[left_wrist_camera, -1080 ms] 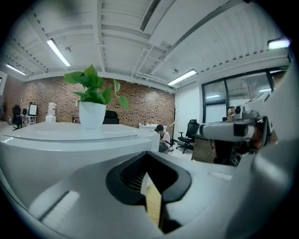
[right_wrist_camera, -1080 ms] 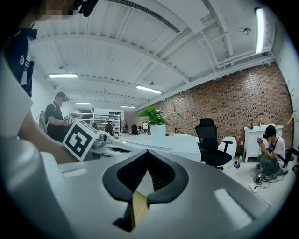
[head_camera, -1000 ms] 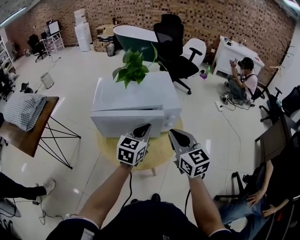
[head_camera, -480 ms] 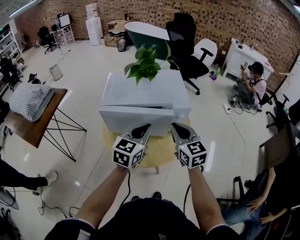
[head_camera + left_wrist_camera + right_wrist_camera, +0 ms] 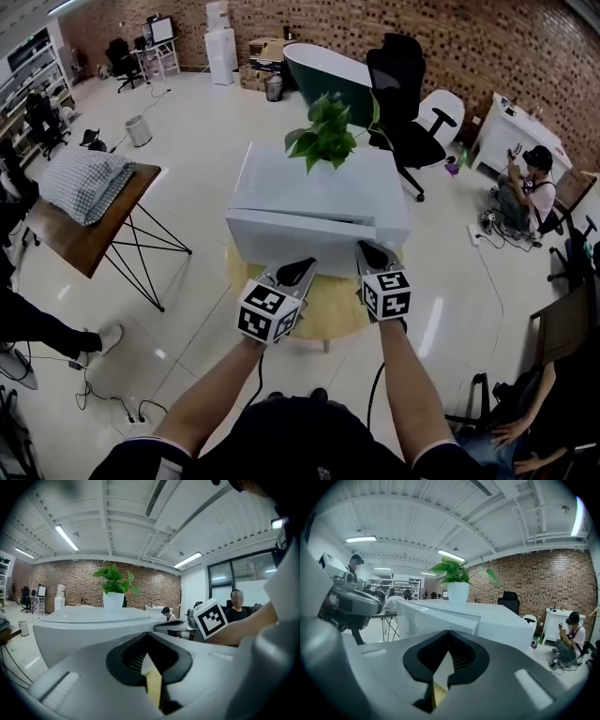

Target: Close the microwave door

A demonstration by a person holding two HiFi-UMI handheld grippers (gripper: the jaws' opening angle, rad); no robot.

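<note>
A white microwave (image 5: 319, 202) stands on a round wooden table (image 5: 330, 307), with a potted green plant (image 5: 326, 133) on its top. Its front door (image 5: 298, 242) looks slightly ajar, with a thin gap showing at its upper right end. My left gripper (image 5: 304, 271) is shut and empty, with its tip just short of the door's lower middle. My right gripper (image 5: 367, 250) is also shut and empty, close to the door's right end. The left gripper view looks over shut jaws at the microwave (image 5: 84, 630). The right gripper view shows the door's edge (image 5: 452, 618) close ahead.
A wooden side table (image 5: 66, 239) on black wire legs, holding a checked cloth (image 5: 86, 183), stands to the left. Behind the microwave are a black office chair (image 5: 405, 89) and a white chair (image 5: 439, 111). A person (image 5: 525, 192) sits on the floor at right.
Both grippers have moved forward toward the microwave's front, the right one most. My head has shifted, so the microwave now sits further right in the head view. Both stay shut.
</note>
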